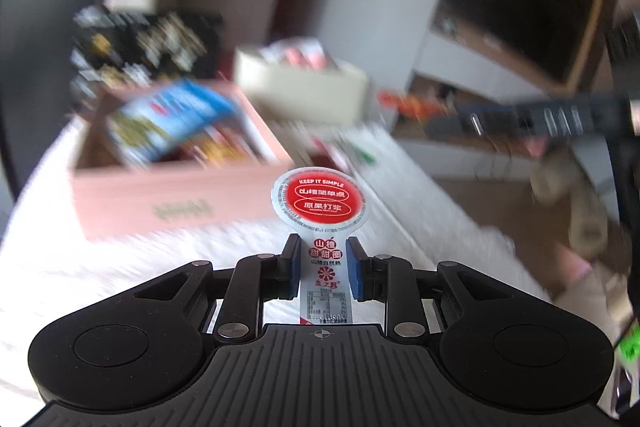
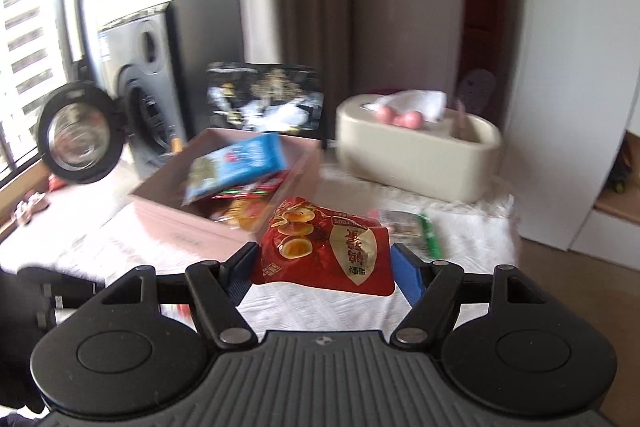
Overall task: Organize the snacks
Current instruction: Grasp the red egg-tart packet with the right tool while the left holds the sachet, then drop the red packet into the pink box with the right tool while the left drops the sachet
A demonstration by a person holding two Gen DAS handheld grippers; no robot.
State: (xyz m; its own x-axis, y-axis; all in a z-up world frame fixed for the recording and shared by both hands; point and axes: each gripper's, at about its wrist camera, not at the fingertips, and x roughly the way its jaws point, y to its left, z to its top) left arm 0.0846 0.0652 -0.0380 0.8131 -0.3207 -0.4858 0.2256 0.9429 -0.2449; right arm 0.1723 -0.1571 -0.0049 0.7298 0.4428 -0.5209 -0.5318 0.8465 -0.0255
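A cream oval tissue box (image 2: pixel 420 151) sits on the fluffy white cover (image 2: pixel 328 307). Grey washing machine (image 2: pixel 140 75) by the window, round door (image 2: pixel 78 135) hanging open.

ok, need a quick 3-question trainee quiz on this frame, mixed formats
1. True or false: the left tool holds a lollipop-shaped hawthorn snack packet.
2. What is the right tool carrying? A) red egg snack pouch B) blue packet C) tissue
3. Fill in: the blue snack packet lies in the ____ box.

Key: 1 true; 2 A, the red egg snack pouch; 3 pink.
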